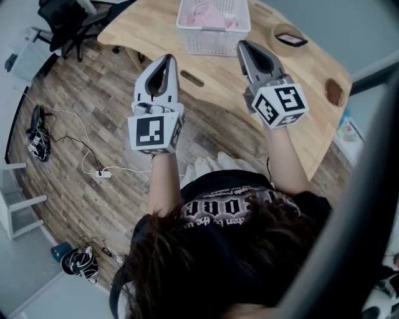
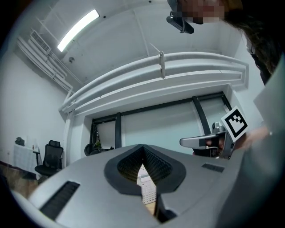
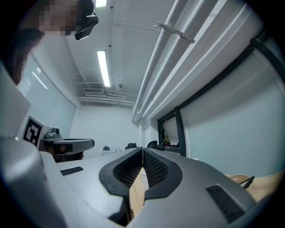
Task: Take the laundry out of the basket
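A white slatted laundry basket (image 1: 214, 34) stands on the wooden table (image 1: 149, 28) at the far side, with pink laundry (image 1: 209, 15) inside it. Both grippers are held up in front of me, short of the basket and apart from it. My left gripper (image 1: 167, 58) is shut with nothing in it, its tip just before the table's near edge. My right gripper (image 1: 242, 45) is shut and empty too, its tip beside the basket's near right corner. In the left gripper view the jaws meet at the tip (image 2: 142, 146), and the basket (image 2: 148, 186) shows through the gap below. In the right gripper view the tips touch (image 3: 142, 149).
A dark phone on a round coaster (image 1: 290, 39) and a dark round object (image 1: 335, 92) lie on the table's right part. A black office chair (image 1: 65, 22) stands at the far left. Cables and a power strip (image 1: 101, 174) lie on the wooden floor, dark gear (image 1: 81, 261) nearer me.
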A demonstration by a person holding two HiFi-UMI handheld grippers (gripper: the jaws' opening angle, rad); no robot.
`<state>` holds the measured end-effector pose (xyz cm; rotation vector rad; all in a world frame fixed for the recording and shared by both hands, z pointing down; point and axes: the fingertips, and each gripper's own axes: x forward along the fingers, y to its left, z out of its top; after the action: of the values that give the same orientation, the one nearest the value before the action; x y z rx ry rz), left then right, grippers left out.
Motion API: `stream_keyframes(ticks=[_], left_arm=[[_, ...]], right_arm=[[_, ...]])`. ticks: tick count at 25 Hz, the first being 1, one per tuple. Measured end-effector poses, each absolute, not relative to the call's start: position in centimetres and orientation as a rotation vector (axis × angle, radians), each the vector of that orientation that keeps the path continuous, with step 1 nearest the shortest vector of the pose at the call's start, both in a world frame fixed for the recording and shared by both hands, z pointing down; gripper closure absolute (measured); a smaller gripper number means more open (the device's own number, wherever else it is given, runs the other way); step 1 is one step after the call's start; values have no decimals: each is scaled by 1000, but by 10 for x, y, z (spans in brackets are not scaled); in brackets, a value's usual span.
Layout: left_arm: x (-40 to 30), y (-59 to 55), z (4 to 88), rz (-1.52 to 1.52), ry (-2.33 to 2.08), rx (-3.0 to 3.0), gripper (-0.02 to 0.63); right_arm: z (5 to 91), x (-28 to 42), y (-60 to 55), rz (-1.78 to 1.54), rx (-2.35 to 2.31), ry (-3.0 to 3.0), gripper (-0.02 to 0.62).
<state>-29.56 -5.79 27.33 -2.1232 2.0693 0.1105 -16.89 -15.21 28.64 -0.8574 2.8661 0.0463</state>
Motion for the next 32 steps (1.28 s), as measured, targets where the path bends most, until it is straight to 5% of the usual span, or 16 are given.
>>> stream_keyframes(ticks=[32], left_arm=[[-317, -175, 263, 78, 2122, -2059, 604]], right_arm=[[269, -203, -269, 54, -749, 2871, 566]])
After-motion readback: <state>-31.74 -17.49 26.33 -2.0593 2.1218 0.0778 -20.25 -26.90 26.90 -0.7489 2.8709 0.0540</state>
